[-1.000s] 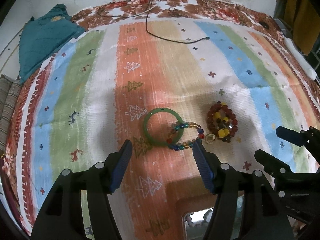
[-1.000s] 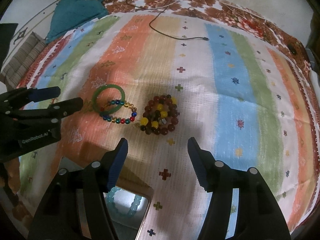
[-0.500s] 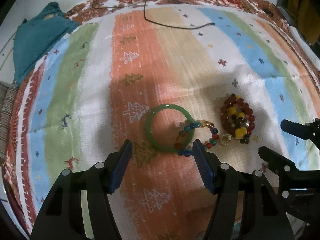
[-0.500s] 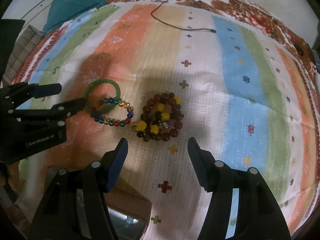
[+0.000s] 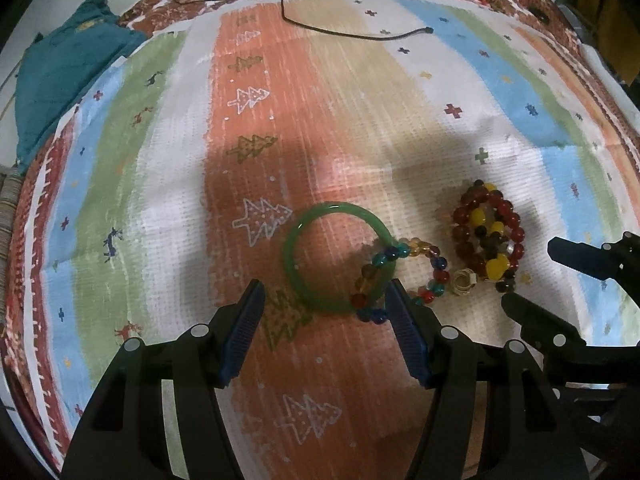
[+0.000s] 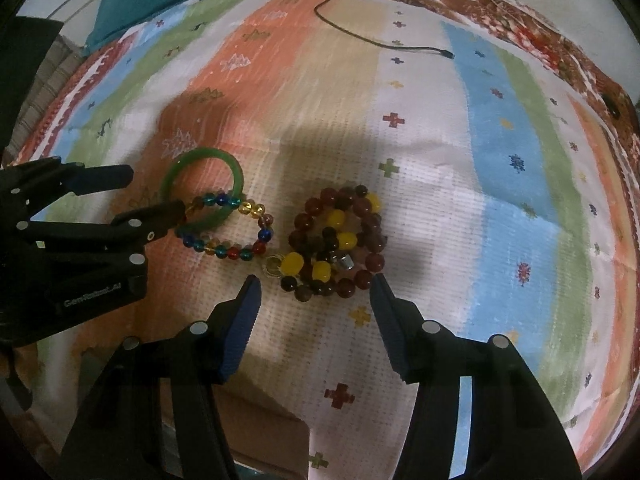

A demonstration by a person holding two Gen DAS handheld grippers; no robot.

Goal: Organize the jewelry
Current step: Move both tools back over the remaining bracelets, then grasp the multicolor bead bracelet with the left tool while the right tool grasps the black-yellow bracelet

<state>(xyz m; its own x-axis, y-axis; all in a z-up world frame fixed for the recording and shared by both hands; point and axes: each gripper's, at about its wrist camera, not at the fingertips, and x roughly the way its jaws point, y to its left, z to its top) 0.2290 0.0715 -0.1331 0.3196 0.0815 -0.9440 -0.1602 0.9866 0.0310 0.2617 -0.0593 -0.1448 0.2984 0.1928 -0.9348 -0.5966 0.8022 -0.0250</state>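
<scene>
On the striped cloth (image 5: 360, 120) lies a green bangle (image 5: 291, 256) (image 6: 200, 156), overlapped by a multicoloured bead bracelet (image 5: 440, 264) (image 6: 264, 236). Right of them sit a small gold ring (image 5: 463, 282) (image 6: 274, 268) and a heap of dark red and yellow beads (image 5: 486, 236) (image 6: 336, 240). My left gripper (image 5: 325, 286) (image 6: 154, 190) is open, its tips either side of the bangle's near edge, not pressing it. My right gripper (image 6: 314, 279) (image 5: 530, 270) hangs just short of the red and yellow heap. Its jaws are closing, with only the heap's near edge between the tips and nothing gripped.
A teal cloth (image 5: 60, 76) is bunched at the far left edge. A thin black cable (image 5: 340, 34) crosses the far part of the cloth. The corner of a brown box (image 6: 260, 420) shows low under my right gripper.
Both grippers have come down and forward, so the jewellery looks larger and nearer the fingertips. The right jaws have narrowed a little. The box with pale beads has slid out of the left view.
</scene>
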